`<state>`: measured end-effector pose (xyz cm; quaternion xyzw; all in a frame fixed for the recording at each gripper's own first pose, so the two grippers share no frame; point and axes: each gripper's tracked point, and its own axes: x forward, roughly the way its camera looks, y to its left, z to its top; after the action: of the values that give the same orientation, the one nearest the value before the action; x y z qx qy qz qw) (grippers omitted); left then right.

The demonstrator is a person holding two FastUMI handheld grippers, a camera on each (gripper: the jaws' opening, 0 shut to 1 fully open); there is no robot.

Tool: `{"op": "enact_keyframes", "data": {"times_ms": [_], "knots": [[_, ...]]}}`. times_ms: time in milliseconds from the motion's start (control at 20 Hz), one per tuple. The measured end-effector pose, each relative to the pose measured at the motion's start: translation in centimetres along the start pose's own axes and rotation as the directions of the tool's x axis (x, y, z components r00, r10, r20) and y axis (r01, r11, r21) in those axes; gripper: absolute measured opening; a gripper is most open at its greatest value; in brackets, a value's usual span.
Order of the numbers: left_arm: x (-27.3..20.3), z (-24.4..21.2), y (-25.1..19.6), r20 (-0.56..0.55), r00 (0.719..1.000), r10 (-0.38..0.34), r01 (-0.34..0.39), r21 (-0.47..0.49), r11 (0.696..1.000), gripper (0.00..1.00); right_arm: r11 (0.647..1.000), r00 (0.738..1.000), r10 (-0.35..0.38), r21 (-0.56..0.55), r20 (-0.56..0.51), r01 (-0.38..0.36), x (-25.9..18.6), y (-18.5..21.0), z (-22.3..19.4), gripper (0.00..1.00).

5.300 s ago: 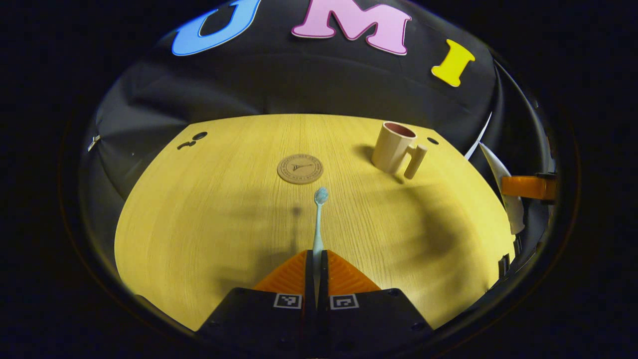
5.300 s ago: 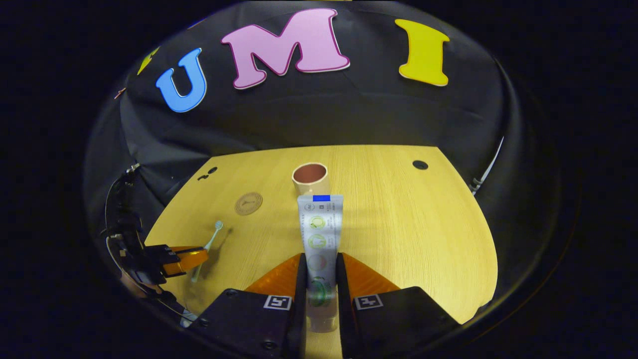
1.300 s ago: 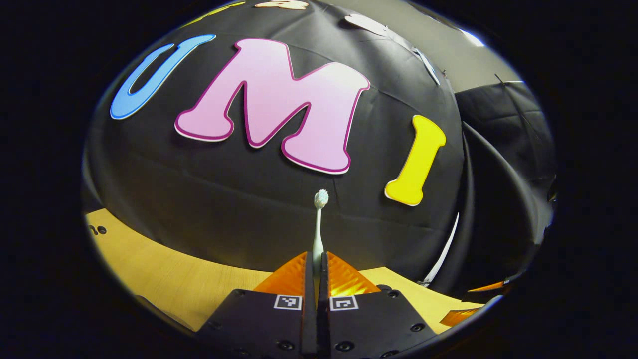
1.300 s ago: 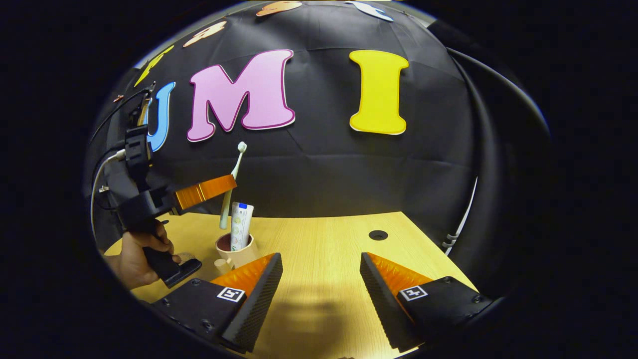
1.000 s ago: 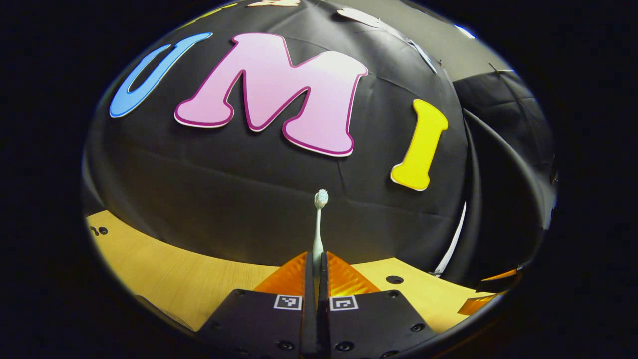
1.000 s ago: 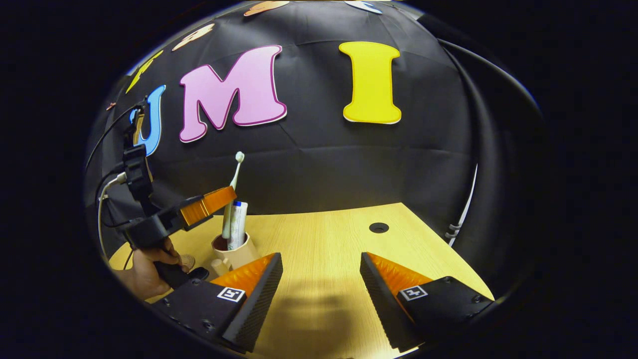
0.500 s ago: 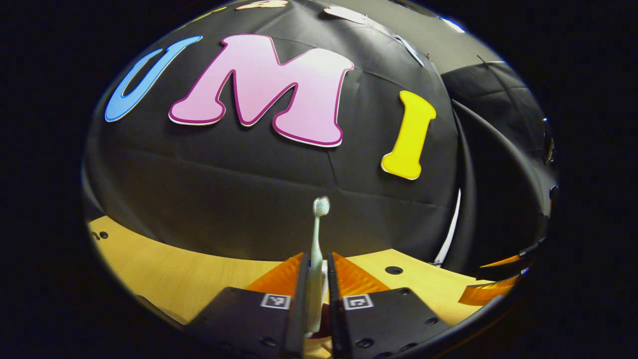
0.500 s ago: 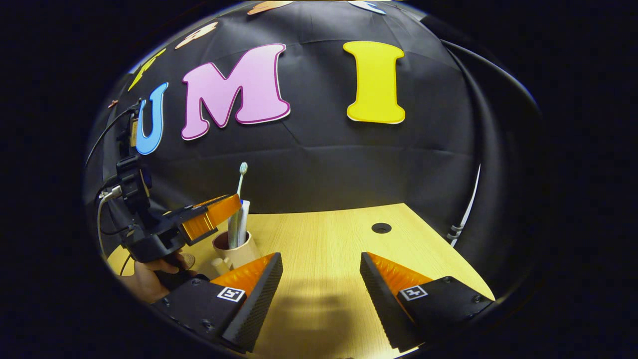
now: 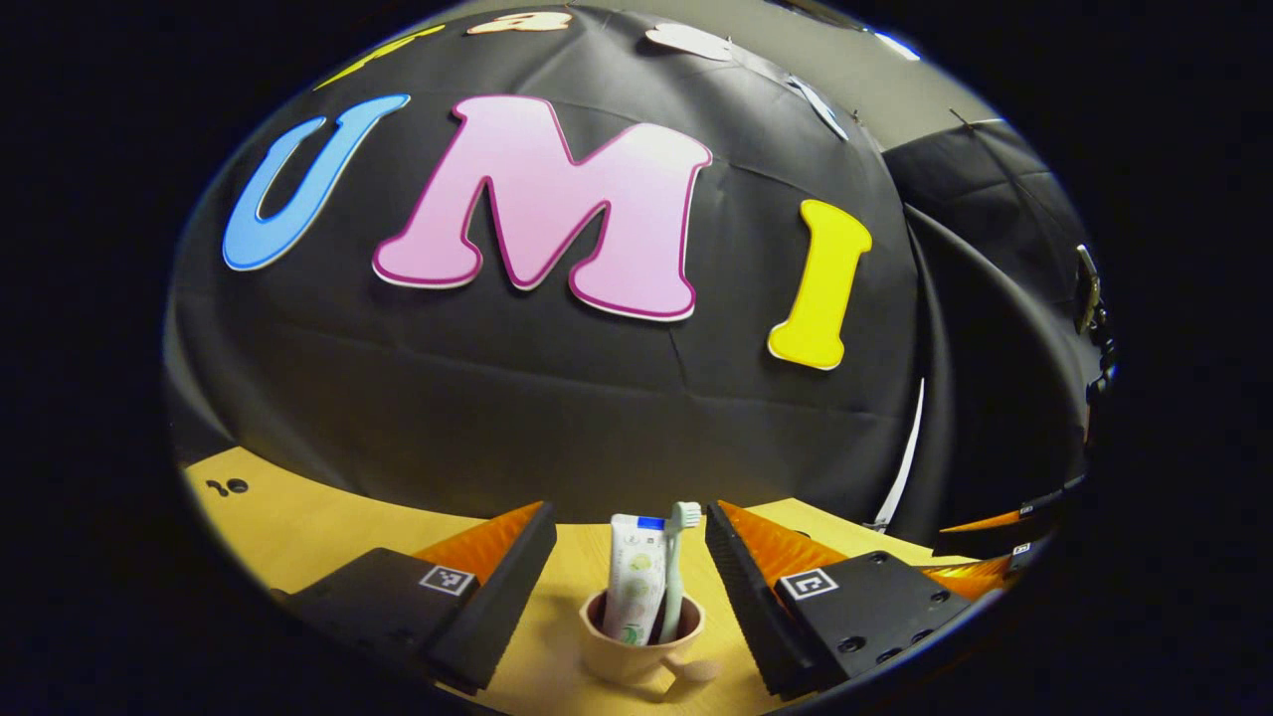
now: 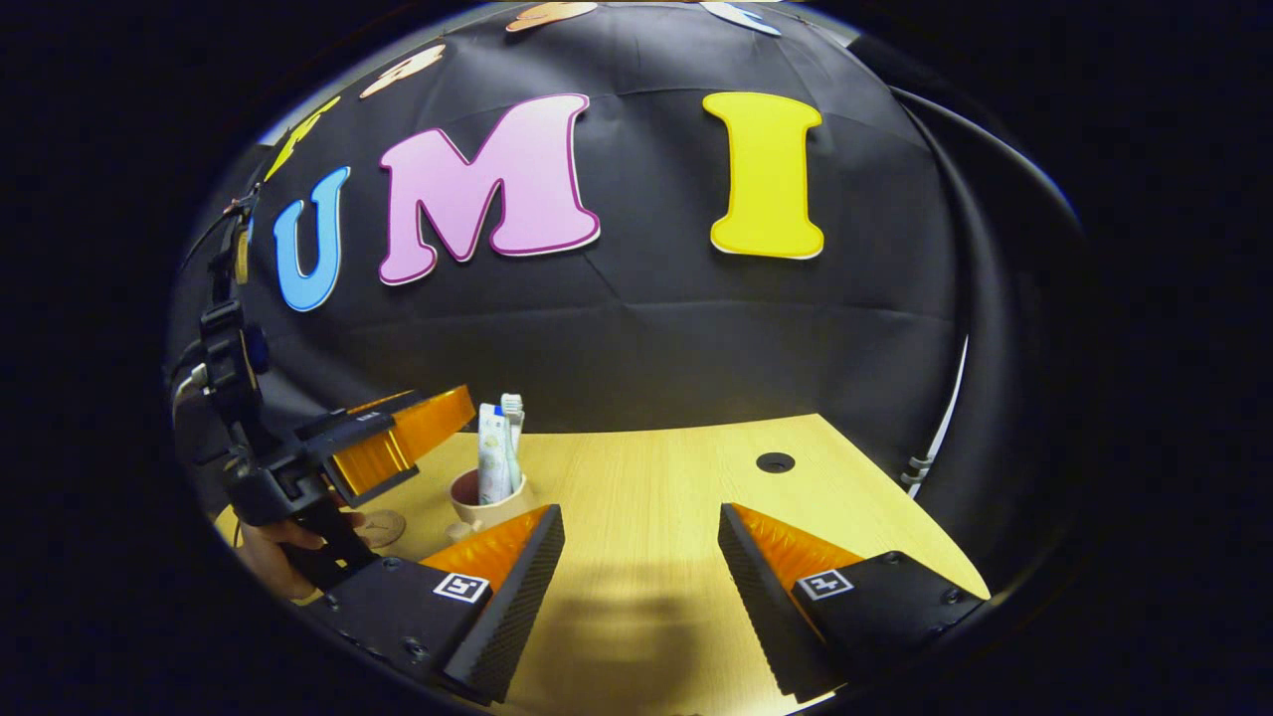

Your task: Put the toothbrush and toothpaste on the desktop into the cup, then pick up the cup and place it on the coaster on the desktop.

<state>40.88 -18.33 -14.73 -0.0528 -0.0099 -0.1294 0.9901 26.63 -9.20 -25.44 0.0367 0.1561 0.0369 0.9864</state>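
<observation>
A beige cup (image 9: 622,651) stands on the yellow wooden table (image 9: 298,517), its handle (image 9: 691,668) towards me. A white toothpaste tube (image 9: 635,582) and a pale toothbrush (image 9: 679,557) stand upright inside it, brush head up. My left gripper (image 9: 629,514) is open, with a finger on each side above the cup, touching nothing. In the right gripper view the cup (image 10: 489,509) with tube (image 10: 489,447) and toothbrush (image 10: 512,406) sits at the left, the left gripper (image 10: 453,413) beside it. My right gripper (image 10: 641,512) is open and holds nothing. The round coaster (image 10: 380,527) lies left of the cup.
A hand (image 10: 264,552) holds the left gripper's handle at the table's left. A cable hole (image 10: 775,461) sits in the table at the back right. The right gripper's fingers (image 9: 995,557) show at the right edge of the left gripper view.
My left gripper has opened and let go of the toothbrush, which now stands lower in the cup beside the toothpaste. The right gripper stays open and almost still.
</observation>
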Motion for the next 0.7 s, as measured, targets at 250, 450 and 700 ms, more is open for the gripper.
{"op": "enact_keyframes", "data": {"times_ms": [250, 450, 700], "knots": [[-5.4, 2.5, 3.8, -0.011, 0.996, 0.091, -0.091, 0.005, 0.996, 0.97, 0.999, 0.999, 0.05, -0.021, 0.02, -0.049, 0.0, 3.4, 1.1, 0.96], [-11.1, 3.2, 7.3, -0.069, 0.98, 0.188, -0.187, 0.019, 0.982, 0.97, 0.995, 0.996, 0.093, -0.033, -0.016, -0.093, 1.0, 6.5, 1.4, 0.96], [-19.2, 5.9, 9.8, -0.08, 0.962, 0.262, -0.258, 0.05, 0.965, 0.96, 0.992, 0.981, 0.118, -0.025, -0.155, -0.124, 2.0, 9.2, -0.1, 0.96]]}}
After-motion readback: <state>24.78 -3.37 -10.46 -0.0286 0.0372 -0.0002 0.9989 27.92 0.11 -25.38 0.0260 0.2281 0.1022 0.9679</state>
